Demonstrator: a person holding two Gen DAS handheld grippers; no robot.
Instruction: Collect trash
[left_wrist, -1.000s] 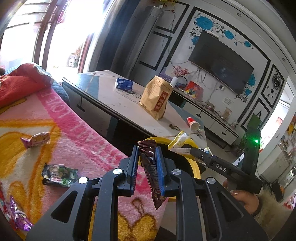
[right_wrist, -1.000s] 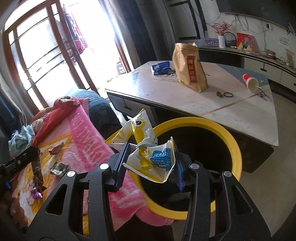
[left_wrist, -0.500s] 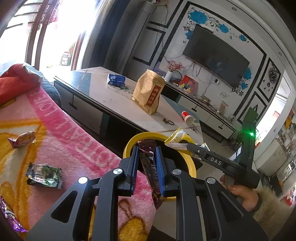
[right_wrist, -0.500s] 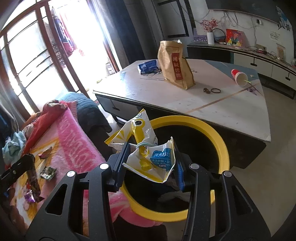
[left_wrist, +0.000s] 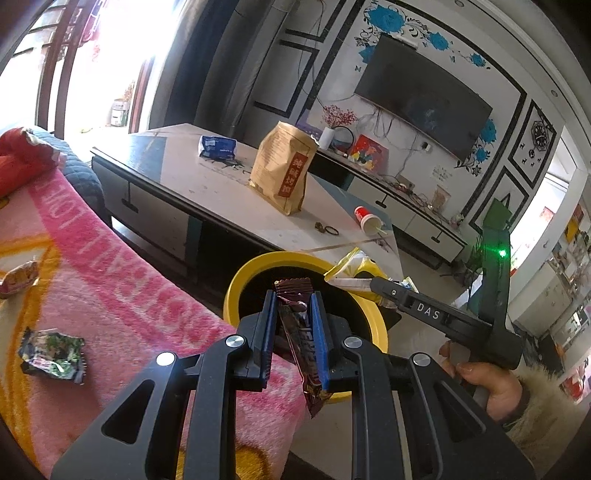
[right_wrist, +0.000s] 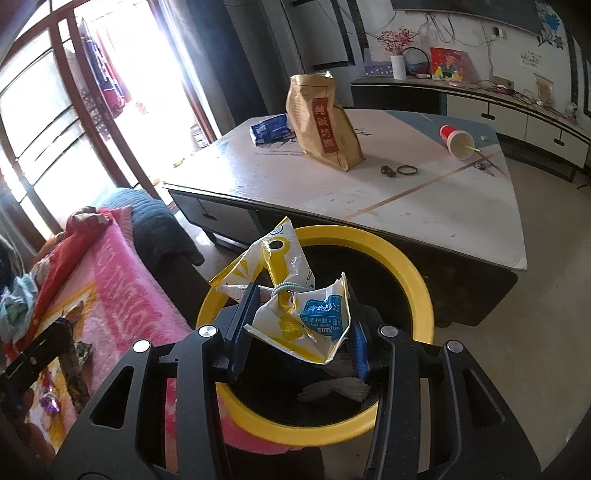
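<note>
Now my left gripper (left_wrist: 293, 295) pinches a brown candy wrapper (left_wrist: 301, 343) upright, while my right gripper (right_wrist: 301, 314) clamps a crumpled yellow-white wipes packet (right_wrist: 295, 306). Both hang above the yellow-rimmed bin (right_wrist: 413, 280), beside the pink blanket (left_wrist: 122, 280) carrying a green wrapper (left_wrist: 51, 354).

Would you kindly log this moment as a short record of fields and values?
left gripper: jaws shut on brown snack wrapper, above the bin's near rim
right gripper: jaws shut on crumpled yellow-and-white wipes packet, over the bin opening
yellow-rimmed bin: on the floor between blanket and coffee table
pink blanket: loose wrappers lie on it, including green wrapper
coffee table: brown paper bag, tipped red cup
</note>
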